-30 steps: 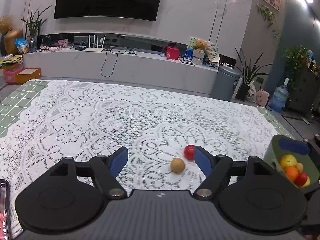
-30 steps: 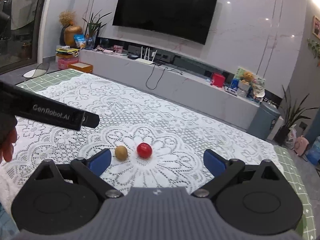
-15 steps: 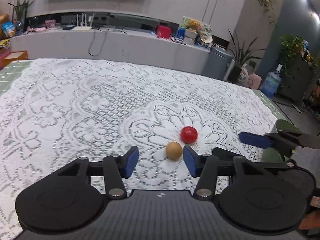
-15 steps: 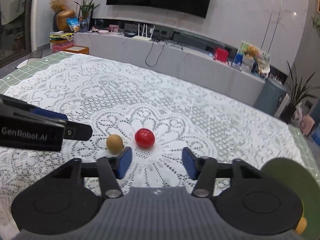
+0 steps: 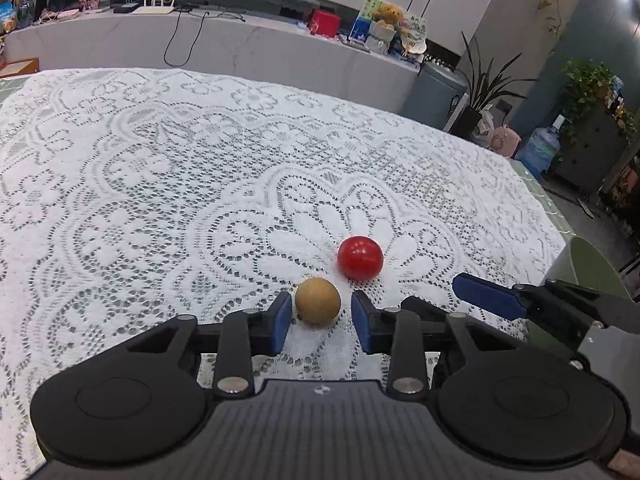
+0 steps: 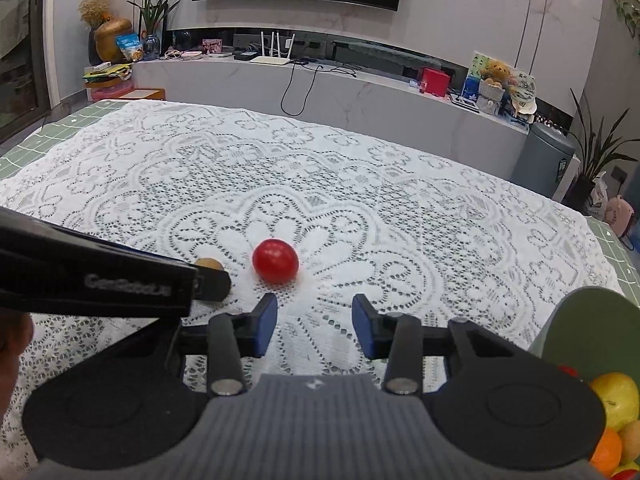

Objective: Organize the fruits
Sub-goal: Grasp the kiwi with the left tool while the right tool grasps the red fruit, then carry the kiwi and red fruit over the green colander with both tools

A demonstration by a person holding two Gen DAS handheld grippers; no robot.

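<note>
Both jaws have narrowed and are closing: left hand-held gripper [image 5: 320, 318] brackets the tan fruit [image 5: 318, 301] untouched; right hand-held gripper [image 6: 314, 326] empty, red fruit [image 6: 275, 261] at eleven o'clock, ungrasped

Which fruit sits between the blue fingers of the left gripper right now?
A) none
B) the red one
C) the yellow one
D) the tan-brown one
D: in the left wrist view the tan-brown fruit lies between the closing left gripper's fingers, while the red fruit rests farther off on the lace cloth.
</note>
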